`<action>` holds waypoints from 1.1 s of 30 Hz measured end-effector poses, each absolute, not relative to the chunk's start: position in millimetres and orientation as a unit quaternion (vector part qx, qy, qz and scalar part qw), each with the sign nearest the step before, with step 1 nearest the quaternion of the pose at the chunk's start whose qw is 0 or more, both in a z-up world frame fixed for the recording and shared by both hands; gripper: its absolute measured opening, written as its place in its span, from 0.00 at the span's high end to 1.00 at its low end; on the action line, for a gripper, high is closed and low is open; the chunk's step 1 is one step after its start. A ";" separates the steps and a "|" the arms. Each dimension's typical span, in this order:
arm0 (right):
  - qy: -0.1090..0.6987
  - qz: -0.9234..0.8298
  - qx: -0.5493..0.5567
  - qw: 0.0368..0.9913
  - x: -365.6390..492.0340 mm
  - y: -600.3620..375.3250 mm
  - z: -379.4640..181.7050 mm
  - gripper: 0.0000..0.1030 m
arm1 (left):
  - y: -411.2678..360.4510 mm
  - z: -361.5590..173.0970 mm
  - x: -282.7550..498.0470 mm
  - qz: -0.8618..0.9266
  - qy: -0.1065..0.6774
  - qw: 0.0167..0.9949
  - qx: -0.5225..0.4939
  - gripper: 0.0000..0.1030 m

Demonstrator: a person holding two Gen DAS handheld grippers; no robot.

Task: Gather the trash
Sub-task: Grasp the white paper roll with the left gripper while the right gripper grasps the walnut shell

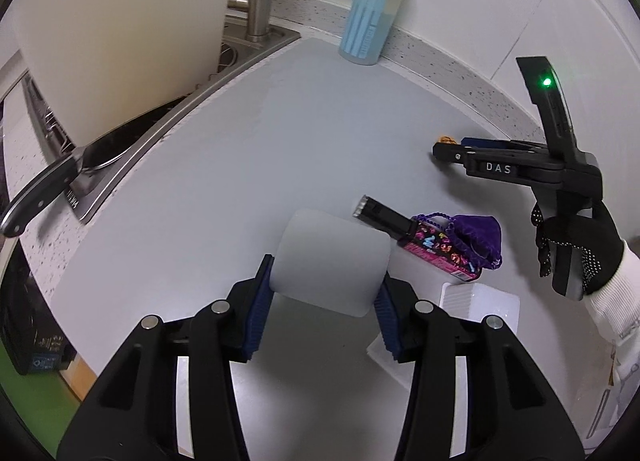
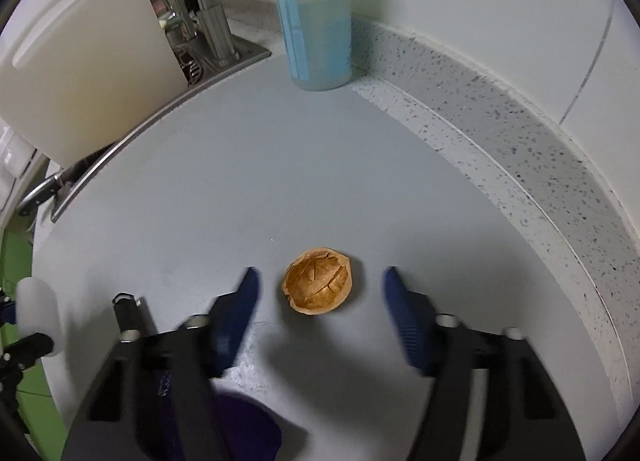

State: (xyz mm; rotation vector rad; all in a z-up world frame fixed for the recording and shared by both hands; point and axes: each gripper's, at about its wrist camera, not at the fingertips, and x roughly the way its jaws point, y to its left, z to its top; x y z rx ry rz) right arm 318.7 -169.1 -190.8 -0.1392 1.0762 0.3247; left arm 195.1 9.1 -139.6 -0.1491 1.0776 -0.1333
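Note:
My left gripper (image 1: pixel 324 293) is shut on a white translucent plastic cup (image 1: pixel 330 261) and holds it above the grey counter (image 1: pixel 248 149). The cup also shows at the left edge of the right wrist view (image 2: pixel 38 313). A brown walnut shell half (image 2: pixel 318 287) lies open side up on the counter. My right gripper (image 2: pixel 320 289) is open, low over the counter, with its blue pads on either side of the shell and not touching it. In the left wrist view the right gripper (image 1: pixel 448 147) points left, with the shell (image 1: pixel 446 139) just visible at its tips.
A purple pouch (image 1: pixel 478 239) lies on a colourful box (image 1: pixel 440 253) beside a black lighter (image 1: pixel 382 217). A white tray (image 1: pixel 480 303) lies near. A spray bottle (image 2: pixel 316 17) stands at the speckled backsplash (image 2: pixel 520 149). A white cutting board (image 1: pixel 120 33) and knife (image 1: pixel 44 193) sit at the sink (image 1: pixel 168 117).

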 end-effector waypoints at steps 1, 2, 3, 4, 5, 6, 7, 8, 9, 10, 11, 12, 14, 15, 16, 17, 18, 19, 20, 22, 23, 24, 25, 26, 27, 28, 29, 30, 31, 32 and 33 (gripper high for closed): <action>0.512 0.154 -0.070 0.842 318.7 -168.0 -192.6 0.57 | 10.9 -139.8 194.3 -0.062 0.512 0.853 -0.073 0.54; 0.510 0.152 -0.073 0.844 318.1 -167.8 -192.7 0.58 | 13.1 -139.7 192.7 -0.060 0.512 0.854 -0.075 0.55; 0.509 0.151 -0.073 0.845 318.1 -168.6 -193.1 0.64 | 15.1 -139.2 190.4 -0.059 0.511 0.854 -0.076 0.55; 0.508 0.153 -0.071 0.845 317.4 -169.4 -192.7 0.66 | 16.5 -139.0 189.4 -0.058 0.510 0.854 -0.077 0.55; 0.506 0.153 -0.070 0.846 316.8 -170.2 -192.1 0.66 | 18.0 -138.6 187.9 -0.057 0.510 0.855 -0.078 0.54; 0.505 0.155 -0.071 0.846 316.4 -169.8 -191.1 0.66 | 19.5 -138.3 186.6 -0.055 0.509 0.855 -0.079 0.54; 0.503 0.156 -0.074 0.847 314.4 -169.6 -189.6 0.66 | 21.2 -137.9 185.2 -0.054 0.509 0.855 -0.080 0.55; 0.502 0.156 -0.075 0.848 311.8 -169.7 -187.5 0.66 | 22.6 -137.7 184.0 -0.054 0.508 0.856 -0.081 0.55; 0.500 0.157 -0.075 0.848 310.3 -169.9 -186.4 0.66 | 24.3 -137.3 183.4 -0.053 0.508 0.856 -0.082 0.55; 0.499 0.157 -0.075 0.849 308.0 -169.6 -184.5 0.66 | 25.0 -136.8 182.4 -0.053 0.507 0.856 -0.082 0.55; 0.496 0.159 -0.077 0.850 303.7 -168.9 -180.7 0.67 | 26.1 -135.7 181.1 -0.053 0.506 0.857 -0.083 0.55; 0.494 0.161 -0.081 0.851 300.1 -167.0 -177.6 0.66 | 27.1 -134.2 179.0 -0.052 0.505 0.857 -0.082 0.54; 0.488 0.167 -0.083 0.853 291.2 -164.0 -169.9 0.66 | 30.5 -129.4 174.2 -0.051 0.502 0.859 -0.084 0.55; 0.484 0.170 -0.086 0.854 284.0 -161.6 -164.5 0.66 | 32.2 -126.9 171.5 -0.050 0.500 0.860 -0.084 0.55; 0.481 0.176 -0.089 0.854 276.1 -158.3 -158.8 0.66 | 34.0 -123.3 167.7 -0.047 0.499 0.861 -0.084 0.55; 0.477 0.181 -0.091 0.855 270.9 -155.6 -154.8 0.66 | 35.2 -120.8 165.1 -0.046 0.498 0.862 -0.084 0.55; 0.471 0.188 -0.095 0.857 261.4 -150.4 -147.8 0.66 | 37.1 -117.4 161.0 -0.044 0.495 0.864 -0.084 0.55; 0.466 0.195 -0.100 0.857 252.6 -145.4 -141.9 0.66 | 39.0 -114.2 157.4 -0.042 0.493 0.865 -0.083 0.55; 0.461 0.203 -0.103 0.858 243.5 -139.2 -136.1 0.66 | 42.0 -110.0 152.1 -0.040 0.490 0.867 -0.084 0.55; 0.450 0.218 -0.108 0.859 223.3 -128.0 -125.6 0.66 | 46.8 -104.0 143.0 -0.038 0.484 0.870 -0.086 0.55; 0.444 0.229 -0.114 0.859 211.4 -120.4 -120.2 0.66 | 50.3 -100.7 136.3 -0.035 0.481 0.872 -0.087 0.55; 0.440 0.235 -0.117 0.858 203.5 -114.7 -116.1 0.66 | 53.9 -98.2 128.9 -0.032 0.478 0.873 -0.089 0.55; 0.437 0.244 -0.119 0.858 194.3 -107.6 -112.0 0.66 | 56.7 -96.8 123.7 -0.031 0.477 0.874 -0.091 0.55; 0.433 0.256 -0.118 0.856 181.7 -98.6 -107.1 0.66 | 60.6 -95.2 114.9 -0.028 0.477 0.874 -0.092 0.55; 0.430 0.263 -0.120 0.855 174.0 -92.4 -104.0 0.66 | 63.3 -93.8 107.8 -0.025 0.476 0.874 -0.091 0.55; 0.426 0.274 -0.122 0.854 162.1 -82.9 -100.2 0.67 | 66.6 -92.8 99.7 -0.022 0.475 0.875 -0.091 0.55; 0.423 0.285 -0.122 0.852 150.7 -73.1 -97.3 0.66 | 71.7 -92.0 89.8 -0.018 0.474 0.875 -0.093 0.55; 0.420 0.295 -0.123 0.850 140.9 -63.1 -95.2 0.66 | 77.0 -91.4 79.8 -0.015 0.474 0.875 -0.096 0.55; 0.418 0.304 -0.123 0.847 131.4 -54.3 -93.3 0.66 | 82.3 -91.1 70.1 -0.010 0.473 0.876 -0.097 0.55; 0.417 0.315 -0.123 0.844 120.5 -43.7 -91.9 0.66 | 86.0 -91.4 62.5 -0.006 0.472 0.876 -0.098 0.55; 0.417 0.322 -0.123 0.841 115.6 -36.1 -92.4 0.66 | 92.6 -92.1 51.3 -0.001 0.473 0.875 -0.102 0.55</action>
